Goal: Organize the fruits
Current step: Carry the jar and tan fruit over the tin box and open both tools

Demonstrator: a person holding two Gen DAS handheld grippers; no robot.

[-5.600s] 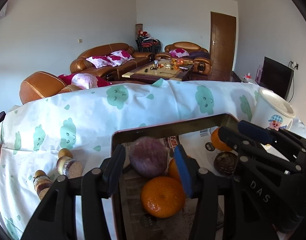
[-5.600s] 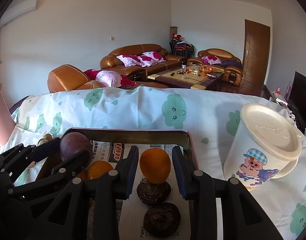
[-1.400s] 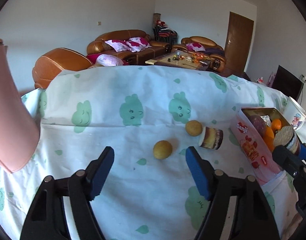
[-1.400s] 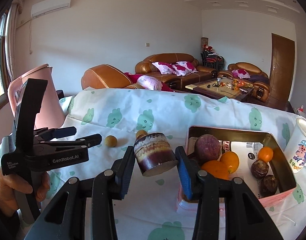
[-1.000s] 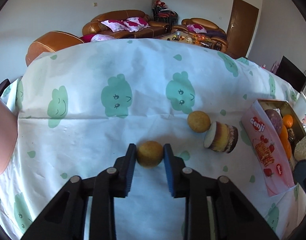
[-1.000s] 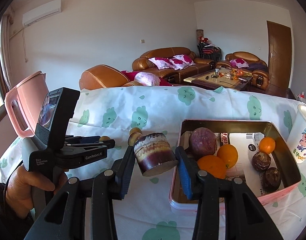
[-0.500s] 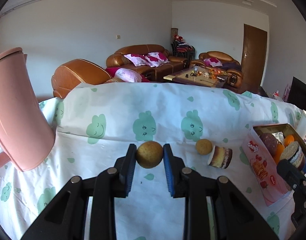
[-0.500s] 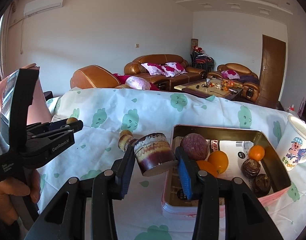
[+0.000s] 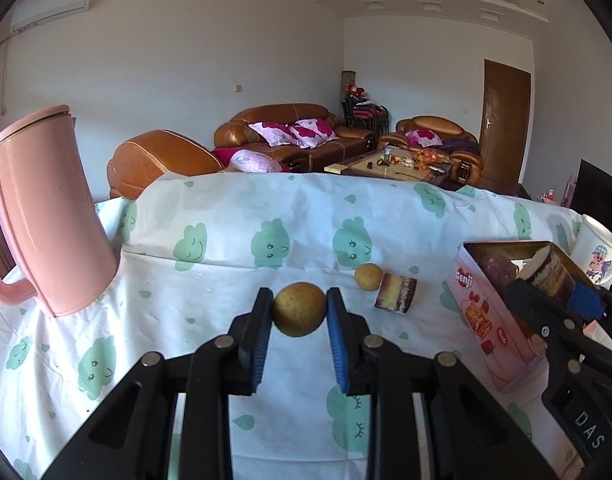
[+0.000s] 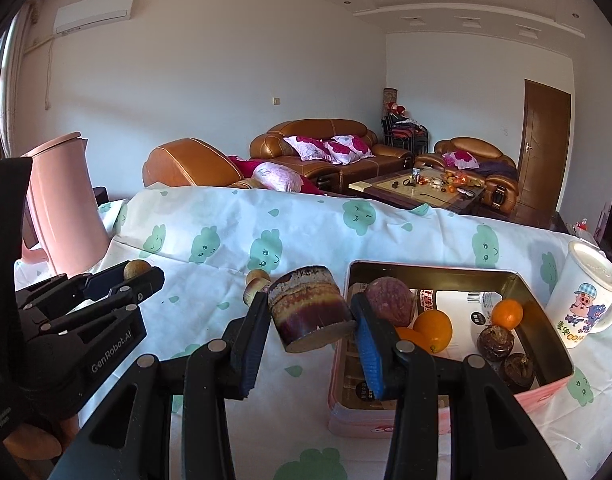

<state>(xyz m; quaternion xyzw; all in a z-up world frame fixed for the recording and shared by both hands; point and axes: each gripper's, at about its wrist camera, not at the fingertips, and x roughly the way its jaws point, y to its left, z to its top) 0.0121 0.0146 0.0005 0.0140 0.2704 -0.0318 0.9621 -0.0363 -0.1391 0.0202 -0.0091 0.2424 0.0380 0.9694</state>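
Our left gripper pinches a small yellow fruit above the cloud-print cloth; our right gripper clamps a cut sugarcane piece beside the tin. Both loads, we judge, next need carrying over the tin and releasing among its fruits.

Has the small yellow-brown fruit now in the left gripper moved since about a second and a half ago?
Yes. The small yellow-brown fruit lay on the cloth left of the second round fruit; now it is pinched in the left gripper, lifted off the tablecloth.
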